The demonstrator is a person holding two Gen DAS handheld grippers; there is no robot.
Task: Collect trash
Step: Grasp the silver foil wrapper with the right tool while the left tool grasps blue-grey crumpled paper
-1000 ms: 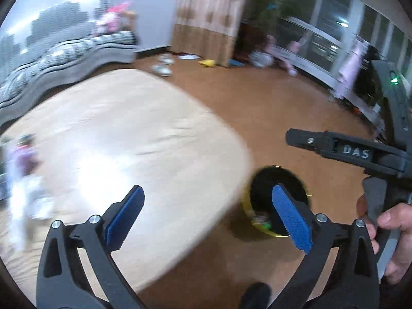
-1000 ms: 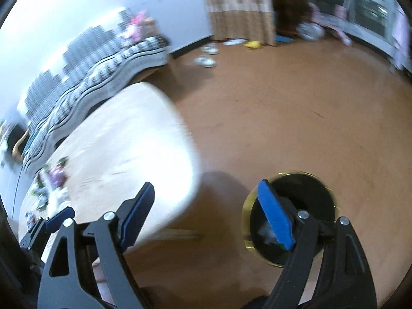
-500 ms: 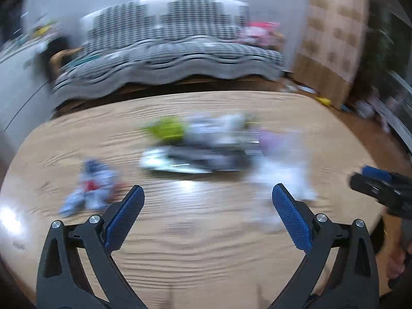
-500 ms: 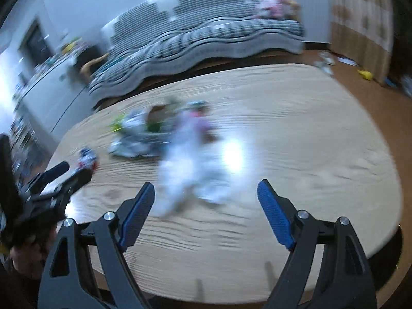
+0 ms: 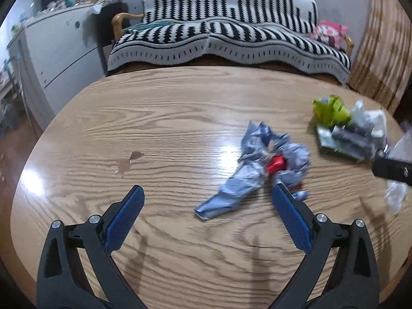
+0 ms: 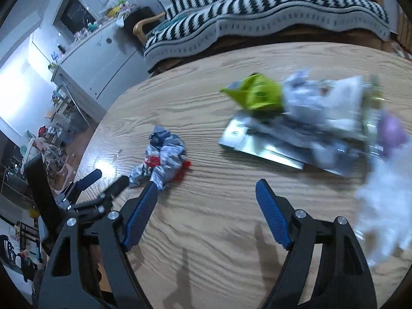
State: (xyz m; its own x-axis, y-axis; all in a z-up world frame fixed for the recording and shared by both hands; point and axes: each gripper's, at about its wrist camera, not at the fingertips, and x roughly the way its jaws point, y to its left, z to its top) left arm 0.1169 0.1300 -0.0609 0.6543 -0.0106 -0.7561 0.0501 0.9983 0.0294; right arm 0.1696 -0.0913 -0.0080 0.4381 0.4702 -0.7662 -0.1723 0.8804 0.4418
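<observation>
Your left gripper, jaws wide and empty, is nearer the crumpled blue-grey wrapper lying mid-table, just ahead and right, long axis angling toward the far right edge (your right gripper, also wide, faces the pile).
</observation>
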